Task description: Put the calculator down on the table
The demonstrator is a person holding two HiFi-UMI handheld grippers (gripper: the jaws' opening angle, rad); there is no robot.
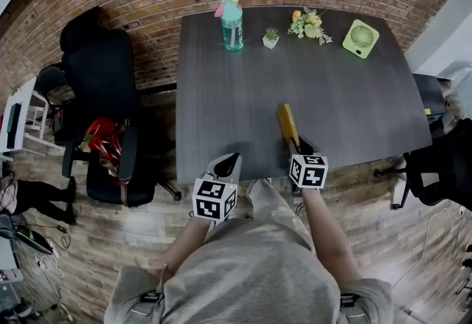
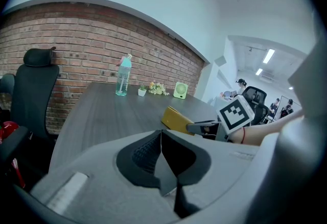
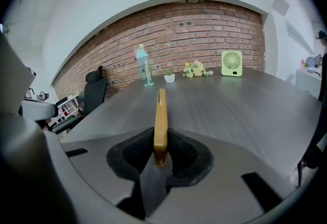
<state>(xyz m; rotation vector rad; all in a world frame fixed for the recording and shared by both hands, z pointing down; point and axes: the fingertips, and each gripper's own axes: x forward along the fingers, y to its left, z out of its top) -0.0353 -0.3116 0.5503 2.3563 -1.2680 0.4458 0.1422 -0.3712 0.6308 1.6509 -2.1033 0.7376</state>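
Note:
A flat yellow calculator (image 1: 288, 125) stands on its thin edge in my right gripper (image 1: 297, 145), which is shut on its near end, low over the dark table (image 1: 346, 101) near the front edge. In the right gripper view the calculator (image 3: 161, 123) runs straight out from between the jaws, edge-on. My left gripper (image 1: 226, 165) hangs at the table's front edge to the left, shut with nothing in it. From the left gripper view, the calculator (image 2: 177, 121) and the right gripper (image 2: 204, 127) show off to the right.
Along the table's far edge stand a teal bottle (image 1: 232, 23), a small potted plant (image 1: 271, 38), a flower bunch (image 1: 310, 26) and a green fan (image 1: 361, 38). A black office chair (image 1: 103, 86) stands left of the table, another chair (image 1: 442, 160) at the right.

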